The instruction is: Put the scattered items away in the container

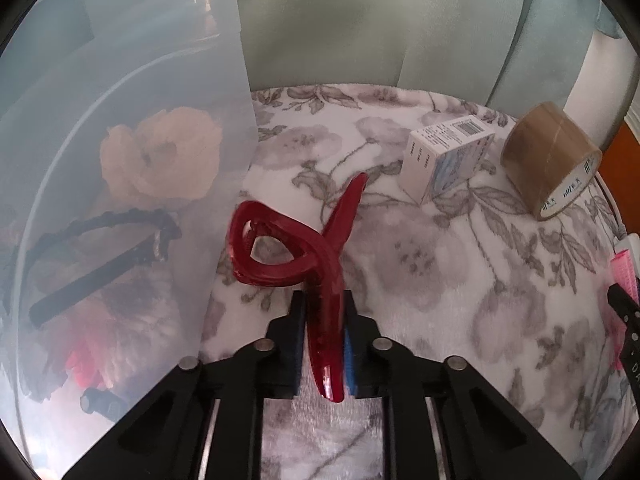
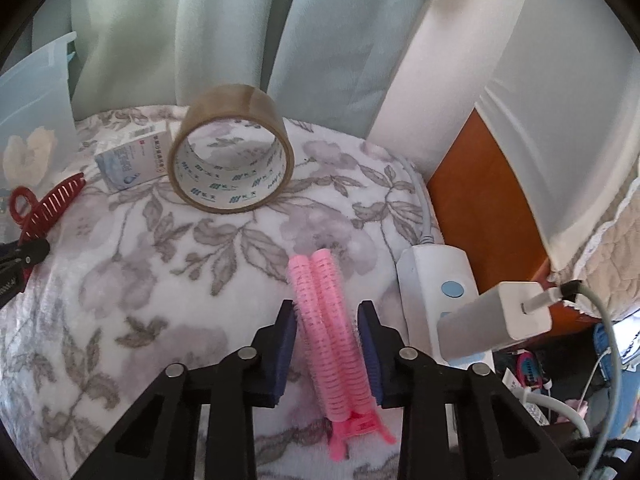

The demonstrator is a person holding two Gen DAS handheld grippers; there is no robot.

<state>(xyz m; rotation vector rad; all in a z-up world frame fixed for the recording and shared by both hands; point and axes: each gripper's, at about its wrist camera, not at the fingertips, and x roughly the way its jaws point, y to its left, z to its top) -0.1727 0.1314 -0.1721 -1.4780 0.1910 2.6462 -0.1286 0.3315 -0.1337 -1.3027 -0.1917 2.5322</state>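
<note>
Red claw clip point(image 1: 304, 248) lies on the floral blanket point(image 1: 460, 280), just beside the translucent container point(image 1: 224, 128); the left gripper point(image 1: 323, 312) is clamped on the clip's long arm, both pads pressing it. Pink curler clip point(image 2: 328, 332) lies on the same blanket between the fingers of the right gripper point(image 2: 329, 320); both pads meet its bristles. Tape roll point(image 2: 232, 152) and a small box point(image 2: 128, 160) stand touching, farther back. A white power strip point(image 2: 436, 280) lies at the blanket's right edge.

We see soft, even daylight, faint shadows, strong fisheye bending with dark corners, and slight overall blur.
</note>
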